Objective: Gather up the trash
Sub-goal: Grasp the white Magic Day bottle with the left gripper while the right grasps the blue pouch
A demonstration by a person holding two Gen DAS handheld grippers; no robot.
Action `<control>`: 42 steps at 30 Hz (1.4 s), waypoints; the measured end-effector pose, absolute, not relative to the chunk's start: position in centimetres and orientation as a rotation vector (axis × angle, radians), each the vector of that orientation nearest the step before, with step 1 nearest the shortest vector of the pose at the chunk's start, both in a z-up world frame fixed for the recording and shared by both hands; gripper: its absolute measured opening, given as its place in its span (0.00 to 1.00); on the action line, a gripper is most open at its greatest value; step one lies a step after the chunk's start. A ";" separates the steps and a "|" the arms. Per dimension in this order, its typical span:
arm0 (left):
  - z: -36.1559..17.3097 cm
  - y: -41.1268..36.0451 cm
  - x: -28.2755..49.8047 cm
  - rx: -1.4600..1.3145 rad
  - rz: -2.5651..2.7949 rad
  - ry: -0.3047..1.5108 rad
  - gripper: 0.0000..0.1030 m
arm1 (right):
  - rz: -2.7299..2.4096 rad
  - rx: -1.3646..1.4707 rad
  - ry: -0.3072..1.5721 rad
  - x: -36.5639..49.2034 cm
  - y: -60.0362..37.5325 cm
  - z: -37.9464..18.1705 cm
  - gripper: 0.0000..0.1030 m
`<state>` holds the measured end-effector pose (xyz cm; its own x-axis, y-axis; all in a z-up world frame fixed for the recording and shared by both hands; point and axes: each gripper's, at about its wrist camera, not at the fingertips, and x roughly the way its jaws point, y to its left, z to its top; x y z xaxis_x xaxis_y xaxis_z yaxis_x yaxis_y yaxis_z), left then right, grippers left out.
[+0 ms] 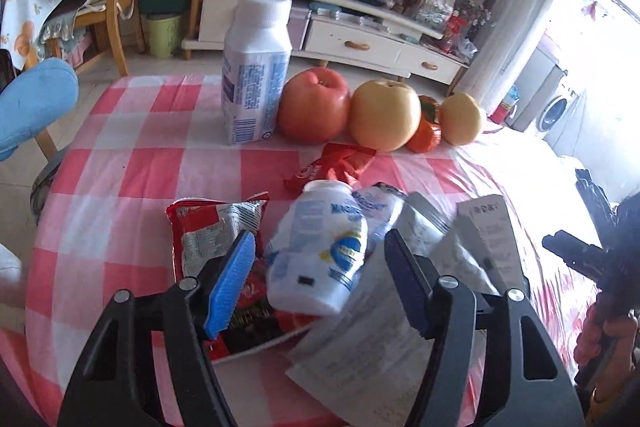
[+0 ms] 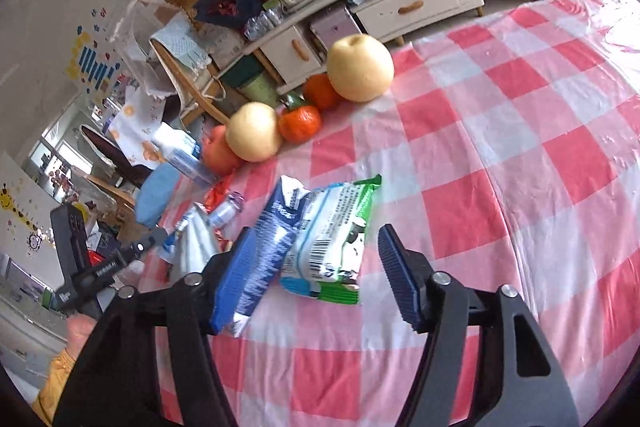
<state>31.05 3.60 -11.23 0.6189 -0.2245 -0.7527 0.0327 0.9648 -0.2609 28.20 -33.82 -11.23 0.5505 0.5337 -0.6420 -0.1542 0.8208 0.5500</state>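
A small white yogurt bottle (image 1: 316, 251) lies on the checked tablecloth (image 1: 132, 167), between the blue pads of my left gripper (image 1: 320, 277). The gripper is open, with a gap on each side of the bottle. Around the bottle lie a red snack wrapper (image 1: 212, 223), a crumpled red wrapper (image 1: 332, 163), a paper leaflet (image 1: 360, 343) and a white box (image 1: 488, 231). My right gripper (image 2: 316, 259) is open over a green-and-white wrapper (image 2: 336, 239) and a flattened blue-and-white carton (image 2: 268, 251). Its left pad is against the carton, and its right pad is apart from the wrapper.
A tall white bottle (image 1: 256, 67) stands behind the trash, beside an apple (image 1: 314, 105), two pears (image 1: 384, 115) and oranges (image 1: 426, 135). A chair with a blue cushion (image 1: 32, 107) is at the table's left. Bare cloth (image 2: 520, 147) stretches to the right of the right gripper.
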 end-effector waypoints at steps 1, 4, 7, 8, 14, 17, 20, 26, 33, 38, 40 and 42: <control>-11.5 3.6 31.5 -0.232 -0.149 0.901 0.66 | 0.427 0.472 0.919 28.6 -33.8 -11.7 0.60; -12.0 3.6 32.4 -0.232 -0.164 0.920 0.65 | 0.433 0.451 0.935 29.4 -33.3 -12.4 0.60; -12.7 3.6 33.2 -0.234 -0.175 0.945 0.63 | 0.441 0.398 0.952 29.7 -32.2 -13.0 0.61; -13.0 3.5 33.4 -0.237 -0.178 0.954 0.62 | 0.438 0.372 0.962 29.9 -31.6 -13.2 0.61; -14.3 3.1 33.6 -0.297 -0.207 0.962 0.48 | 0.410 0.250 0.938 29.7 -29.8 -13.1 0.62; -14.7 2.8 33.1 -0.328 -0.210 0.961 0.35 | 0.395 0.249 0.874 28.9 -30.2 -11.5 0.62; -15.1 2.3 32.6 -0.322 -0.204 0.970 0.35 | 0.443 0.310 0.841 28.5 -30.7 -10.5 0.62; -14.9 0.8 30.9 -0.311 -0.214 0.941 0.35 | 0.563 0.292 0.867 27.5 -27.8 -10.5 0.51; -13.9 -0.2 27.8 -0.320 -0.220 0.900 0.35 | 0.604 0.225 0.908 27.0 -24.9 -12.0 0.43; -13.0 0.5 25.2 -0.327 -0.187 0.861 0.35 | 0.626 0.184 0.897 26.6 -23.7 -12.5 0.34; -12.5 1.1 24.5 -0.347 -0.179 0.848 0.35 | 0.620 0.157 0.886 26.5 -23.5 -12.5 0.31; -12.1 1.7 23.6 -0.363 -0.165 0.829 0.35 | 0.614 0.145 0.879 26.4 -23.4 -12.6 0.31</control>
